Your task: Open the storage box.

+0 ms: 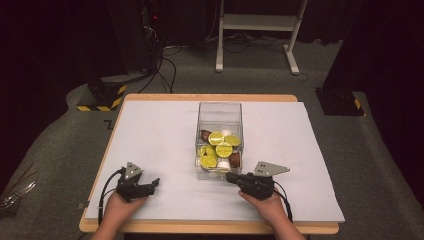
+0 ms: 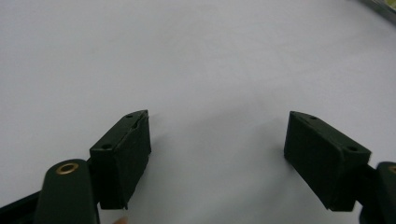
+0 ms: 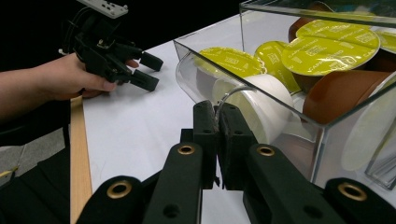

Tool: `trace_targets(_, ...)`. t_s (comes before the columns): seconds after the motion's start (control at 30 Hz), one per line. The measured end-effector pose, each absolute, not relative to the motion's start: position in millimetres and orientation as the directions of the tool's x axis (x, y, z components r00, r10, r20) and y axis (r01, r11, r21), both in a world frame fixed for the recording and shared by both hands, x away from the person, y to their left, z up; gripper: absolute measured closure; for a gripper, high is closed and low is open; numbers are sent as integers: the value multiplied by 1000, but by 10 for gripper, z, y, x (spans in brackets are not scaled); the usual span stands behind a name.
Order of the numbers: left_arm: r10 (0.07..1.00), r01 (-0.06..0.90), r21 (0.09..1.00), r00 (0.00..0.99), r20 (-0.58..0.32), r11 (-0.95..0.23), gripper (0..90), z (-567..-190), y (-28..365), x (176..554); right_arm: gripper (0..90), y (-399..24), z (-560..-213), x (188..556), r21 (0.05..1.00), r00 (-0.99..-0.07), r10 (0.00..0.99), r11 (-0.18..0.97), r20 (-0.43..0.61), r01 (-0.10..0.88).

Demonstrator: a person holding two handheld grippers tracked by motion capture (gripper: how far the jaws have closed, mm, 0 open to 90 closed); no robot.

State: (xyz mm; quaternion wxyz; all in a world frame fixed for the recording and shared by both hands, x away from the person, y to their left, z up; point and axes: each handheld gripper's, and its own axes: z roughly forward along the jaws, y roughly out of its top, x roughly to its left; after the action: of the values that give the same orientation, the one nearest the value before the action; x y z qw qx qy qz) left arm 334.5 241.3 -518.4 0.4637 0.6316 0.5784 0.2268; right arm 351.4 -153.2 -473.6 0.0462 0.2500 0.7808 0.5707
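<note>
A clear plastic box stands mid-table, holding several coffee capsules with yellow-green lids, plus brown and white ones. My right gripper is shut, its tips right at the box's near wall. In the right gripper view its jaws are pressed together against the box, in front of a white capsule; I cannot tell if anything thin is pinched. My left gripper rests near the table's front left, open with nothing between its fingers, over the bare white sheet. It also appears in the right gripper view.
A white sheet covers the wooden table. On the floor beyond stand a white frame's legs, a black-and-yellow striped base at the left and a dark base at the right.
</note>
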Motion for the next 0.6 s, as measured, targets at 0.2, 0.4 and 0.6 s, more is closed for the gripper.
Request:
trace_targets(0.2, 915, 451, 850, 150, -374, 274, 230, -5196, 2294, 3386, 871, -1536, -4735, 3458, 914, -875, 434, 228, 213, 336)
trace_targets(0.4, 917, 456, 851, 159, -365, 260, 230, -5196, 2303, 3382, 872, -1542, -4737, 3405, 914, -878, 429, 229, 214, 335)
trace_targets(0.6, 918, 458, 852, 163, -361, 254, 230, -5196, 2307, 3381, 872, -1568, -4737, 3348, 913, -882, 419, 232, 217, 335)
